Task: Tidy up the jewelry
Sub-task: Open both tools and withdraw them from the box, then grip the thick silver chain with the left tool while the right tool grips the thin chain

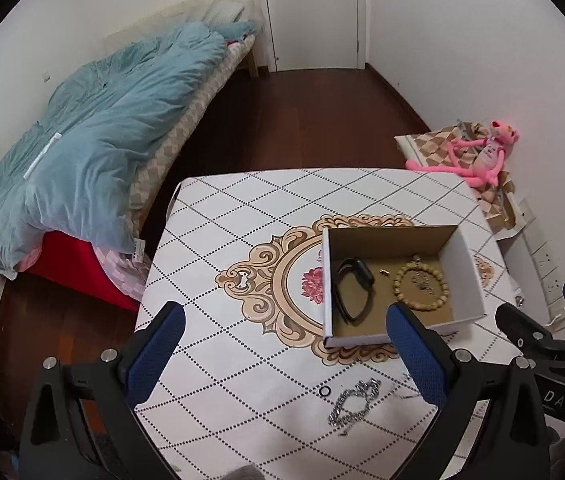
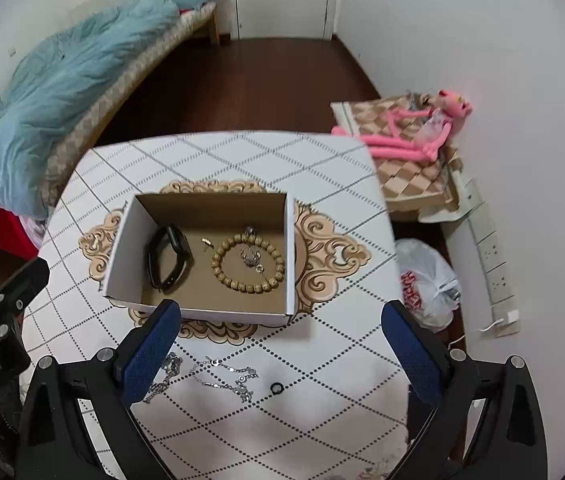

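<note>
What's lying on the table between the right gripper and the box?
Right wrist view: silver chains and a small black ring lie between the right gripper and the box.

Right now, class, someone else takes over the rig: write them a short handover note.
Left tongs: open, empty.
Right tongs: open, empty.
In the cardboard box: black wristband, wooden bead bracelet, a small silver piece inside its ring, a tiny gold-coloured piece.
Left on the table, in front of the box: silver chains, small black ring.
</note>
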Available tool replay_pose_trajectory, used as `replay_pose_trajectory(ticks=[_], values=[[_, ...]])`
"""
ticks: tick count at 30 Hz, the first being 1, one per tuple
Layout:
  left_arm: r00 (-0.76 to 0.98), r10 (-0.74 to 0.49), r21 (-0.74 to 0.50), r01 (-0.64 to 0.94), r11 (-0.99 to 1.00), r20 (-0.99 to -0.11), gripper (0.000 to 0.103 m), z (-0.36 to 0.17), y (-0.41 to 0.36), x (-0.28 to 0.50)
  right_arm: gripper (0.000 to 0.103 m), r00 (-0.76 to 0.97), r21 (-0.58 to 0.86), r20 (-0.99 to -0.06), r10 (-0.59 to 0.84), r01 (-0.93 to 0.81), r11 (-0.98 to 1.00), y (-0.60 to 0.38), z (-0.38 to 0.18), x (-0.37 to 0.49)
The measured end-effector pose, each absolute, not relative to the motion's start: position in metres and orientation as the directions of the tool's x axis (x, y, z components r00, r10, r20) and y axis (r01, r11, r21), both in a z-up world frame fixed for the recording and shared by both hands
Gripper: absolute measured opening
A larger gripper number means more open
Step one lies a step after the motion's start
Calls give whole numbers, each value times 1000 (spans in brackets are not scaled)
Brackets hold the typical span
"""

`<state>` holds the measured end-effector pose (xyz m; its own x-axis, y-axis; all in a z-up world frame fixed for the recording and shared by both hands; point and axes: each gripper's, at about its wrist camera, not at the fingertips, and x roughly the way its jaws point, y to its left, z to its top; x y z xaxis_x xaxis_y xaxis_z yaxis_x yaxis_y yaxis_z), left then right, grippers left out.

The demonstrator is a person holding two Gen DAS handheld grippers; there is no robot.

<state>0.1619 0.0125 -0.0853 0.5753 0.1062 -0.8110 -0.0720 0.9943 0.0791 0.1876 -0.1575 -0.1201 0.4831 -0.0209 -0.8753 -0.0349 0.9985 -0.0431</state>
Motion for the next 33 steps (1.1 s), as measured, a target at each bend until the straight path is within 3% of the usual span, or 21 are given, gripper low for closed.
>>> replay_pose_trajectory(ticks=[11,19,20,23,31,33], values=[[598,106,60,-97,993,-794,103,-68,13,124,102,534,1,-845,21,-37,999,-162,-85,147],[508,149,86,-145,986,-848,103,-128,22,108,101,431,65,-900,59,0,998,-180,-155,129],[489,154,91,-150,985,-859,103,-139,23,106,99,408,81,-910,71,6,997,-182,-172,127],[437,176,114,-166,980,-882,103,-165,28,102,70,384,132,-916,114,21,991,-183,-201,125],[361,201,139,-190,972,-911,103,-201,44,96,50,377,134,-918,126,-5,991,-158,-253,128],[352,201,142,-185,972,-914,103,-206,45,96,35,377,106,-921,102,-10,994,-152,-262,130]])
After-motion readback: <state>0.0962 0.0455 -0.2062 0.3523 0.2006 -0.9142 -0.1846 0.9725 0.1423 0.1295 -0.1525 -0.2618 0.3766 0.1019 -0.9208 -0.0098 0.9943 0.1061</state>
